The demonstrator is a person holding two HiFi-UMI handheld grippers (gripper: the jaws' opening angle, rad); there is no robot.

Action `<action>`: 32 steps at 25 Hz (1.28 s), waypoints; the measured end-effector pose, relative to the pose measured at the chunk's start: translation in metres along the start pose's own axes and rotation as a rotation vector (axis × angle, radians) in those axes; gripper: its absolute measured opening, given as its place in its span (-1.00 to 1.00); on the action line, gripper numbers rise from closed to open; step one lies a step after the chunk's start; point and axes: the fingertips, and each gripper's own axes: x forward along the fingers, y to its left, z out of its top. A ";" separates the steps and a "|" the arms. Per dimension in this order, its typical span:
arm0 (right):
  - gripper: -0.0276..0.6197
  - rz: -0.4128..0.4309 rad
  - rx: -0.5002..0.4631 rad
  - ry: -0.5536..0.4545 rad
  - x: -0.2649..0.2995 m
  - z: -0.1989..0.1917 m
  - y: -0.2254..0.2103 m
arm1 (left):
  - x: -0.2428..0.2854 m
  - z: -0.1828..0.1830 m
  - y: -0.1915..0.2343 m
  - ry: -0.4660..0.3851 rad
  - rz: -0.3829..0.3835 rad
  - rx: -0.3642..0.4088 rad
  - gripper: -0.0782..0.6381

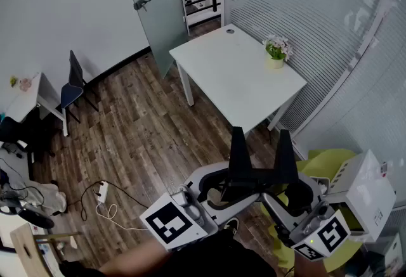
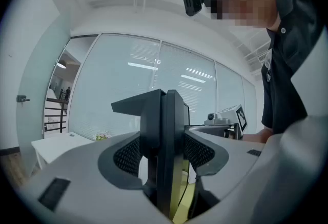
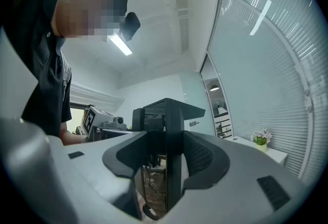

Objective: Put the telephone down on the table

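No telephone shows in any view. The white table (image 1: 235, 73) stands ahead on the wooden floor, with a small flower pot (image 1: 276, 54) near its right edge. I hold both grippers close to my body, side by side and pointing level toward the table. My left gripper (image 1: 238, 142) has its black jaws together with nothing between them, and its own view shows the same (image 2: 165, 97). My right gripper (image 1: 283, 142) is likewise shut and empty (image 3: 168, 105). Each gripper view shows the other gripper beside it and the person above.
A dark chair (image 1: 73, 82) and a small white desk (image 1: 28, 95) stand at the left. A power strip (image 1: 101, 192) with cable lies on the floor. A white box (image 1: 368, 190) and a yellow-green seat (image 1: 330, 161) are at my right. Blinds line the right wall.
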 end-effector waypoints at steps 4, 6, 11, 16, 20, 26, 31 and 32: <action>-0.18 0.004 0.003 0.006 -0.002 -0.002 0.006 | -0.005 -0.001 -0.004 0.000 0.007 -0.004 -0.09; -0.18 0.008 -0.002 0.013 -0.003 -0.003 0.007 | -0.005 -0.003 -0.006 0.002 0.010 -0.004 -0.09; -0.18 0.031 -0.013 0.019 -0.008 -0.002 0.007 | -0.004 -0.002 -0.011 0.004 0.026 0.011 -0.09; -0.18 0.067 -0.005 0.001 -0.014 0.000 0.003 | 0.002 0.000 -0.016 0.009 0.062 0.032 -0.09; -0.18 0.101 0.002 -0.005 -0.016 0.002 0.004 | 0.001 0.003 -0.019 0.007 0.093 0.044 -0.09; -0.18 0.136 0.012 -0.009 -0.007 -0.002 -0.003 | 0.002 -0.002 -0.009 0.005 0.133 0.031 -0.09; -0.18 0.145 0.012 -0.005 0.018 -0.004 -0.008 | -0.004 -0.001 0.016 -0.006 0.140 0.027 -0.09; -0.18 0.144 0.012 -0.005 0.026 -0.005 -0.008 | -0.006 0.000 0.023 -0.009 0.138 0.030 -0.09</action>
